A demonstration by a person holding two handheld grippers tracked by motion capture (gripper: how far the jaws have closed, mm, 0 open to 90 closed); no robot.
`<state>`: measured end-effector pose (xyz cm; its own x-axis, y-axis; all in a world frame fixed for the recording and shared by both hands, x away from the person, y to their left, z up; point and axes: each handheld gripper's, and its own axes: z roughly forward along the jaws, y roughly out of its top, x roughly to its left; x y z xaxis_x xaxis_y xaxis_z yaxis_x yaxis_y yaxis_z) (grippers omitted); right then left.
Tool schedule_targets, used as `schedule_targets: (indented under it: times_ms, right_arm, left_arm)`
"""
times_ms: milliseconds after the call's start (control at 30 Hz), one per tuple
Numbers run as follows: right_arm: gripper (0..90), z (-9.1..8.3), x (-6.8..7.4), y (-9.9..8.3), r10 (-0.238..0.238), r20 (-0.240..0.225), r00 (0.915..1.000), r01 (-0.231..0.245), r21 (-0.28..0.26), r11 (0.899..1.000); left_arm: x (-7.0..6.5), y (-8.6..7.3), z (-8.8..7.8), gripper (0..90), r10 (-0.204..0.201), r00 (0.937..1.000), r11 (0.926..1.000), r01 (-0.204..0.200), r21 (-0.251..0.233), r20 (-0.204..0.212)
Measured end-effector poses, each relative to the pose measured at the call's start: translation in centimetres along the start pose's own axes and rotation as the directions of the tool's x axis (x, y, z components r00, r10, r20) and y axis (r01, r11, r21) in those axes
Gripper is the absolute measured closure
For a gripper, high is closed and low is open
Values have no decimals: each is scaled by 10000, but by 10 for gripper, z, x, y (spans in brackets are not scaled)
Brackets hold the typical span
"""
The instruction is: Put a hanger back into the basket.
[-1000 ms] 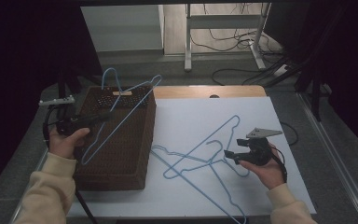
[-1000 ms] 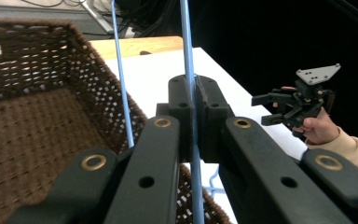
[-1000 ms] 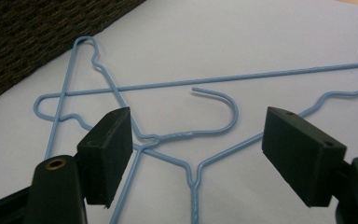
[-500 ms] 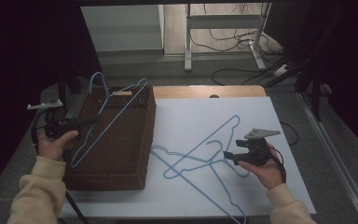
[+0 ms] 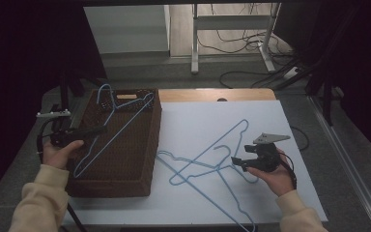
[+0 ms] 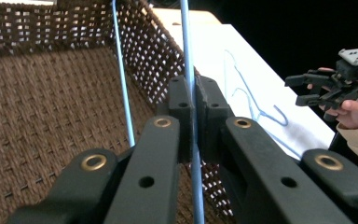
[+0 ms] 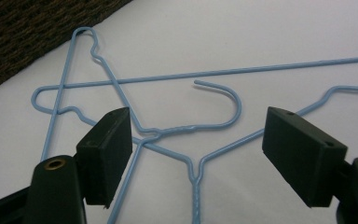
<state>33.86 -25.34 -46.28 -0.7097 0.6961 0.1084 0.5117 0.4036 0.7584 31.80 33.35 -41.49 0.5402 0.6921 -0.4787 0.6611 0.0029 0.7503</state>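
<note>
My left gripper (image 5: 100, 129) is shut on the wire of a blue hanger (image 5: 112, 126) at the left side of the brown wicker basket (image 5: 125, 186). In the left gripper view the jaws (image 6: 192, 100) pinch the blue wire (image 6: 185, 42) above the basket's woven floor (image 6: 51, 93). The hanger leans across the basket with its hook by the far wall. My right gripper (image 5: 235, 162) hovers open just over a tangle of blue hangers (image 5: 207, 159) on the white table. In the right gripper view a hanger hook (image 7: 223, 93) lies between the spread jaws (image 7: 200, 144), untouched.
The white tabletop (image 5: 198, 121) reaches right to a bare wooden strip (image 5: 212, 94) at the back. A desk frame and floor cables (image 5: 232, 53) stand beyond. The right gripper (image 6: 303, 91) and its hand appear at the far right of the left gripper view.
My left gripper has carried the hanger left and downward, so it now sits lower inside the basket. The right gripper has stayed where it was.
</note>
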Motion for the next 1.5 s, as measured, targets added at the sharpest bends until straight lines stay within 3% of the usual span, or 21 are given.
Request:
schedule_targets:
  times_ms: [100,200,500,633,700,767,833,867,933,1100,1233,1367,1500]
  right_arm:
    - [243,0,0,0,-17,10,10000,17,24,10000]
    - [242,1,1,0,1,5,10000,-1,56,10000]
    - [241,1,1,0,-66,3,10000,66,139,9999]
    - [241,1,0,-1,-62,15,10000,61,132,9999]
    - [241,1,1,-1,-91,-7,10000,91,175,9998]
    - [240,2,1,-1,-129,-11,9999,129,221,9997]
    - [240,2,2,-1,-154,-8,9999,155,263,9995]
    - [240,3,2,-1,-139,-20,9999,139,271,9995]
    - [240,3,2,-1,-156,-16,9999,157,273,9995]
    - [239,3,2,-1,-124,-10,9999,124,293,9995]
    - [239,4,2,-1,-149,-9,9999,149,309,9994]
    - [238,4,2,-1,-152,-22,9999,153,291,9995]
    - [238,4,1,0,-118,-35,9999,119,281,9995]
  left_arm:
    - [5,-2,4,863,-187,9998,9997,186,128,55]
    - [9,-4,9,863,-148,9994,9985,164,515,-307]
    - [19,-6,17,861,-171,9961,9949,255,972,-866]
    - [27,-7,21,859,-455,9910,9915,602,1153,-1258]
    - [31,-7,20,851,-792,9847,9890,971,1119,-1550]
    - [33,-8,19,843,-639,9766,9889,896,1185,-2052]
    - [35,-9,18,796,-595,9640,9885,930,1192,-2591]
    - [37,-10,17,769,-612,9615,9891,944,1129,-2678]
    - [39,-11,15,671,-637,9472,9899,1000,1007,-3144]
    - [29,-10,11,504,-230,9346,9941,591,912,-3550]
    - [7,-8,8,339,339,9449,9955,-31,947,-3257]
    - [-20,-7,7,259,895,9549,9942,-689,820,-2831]
    - [-43,-10,11,213,1356,9608,9899,-1209,747,-2419]
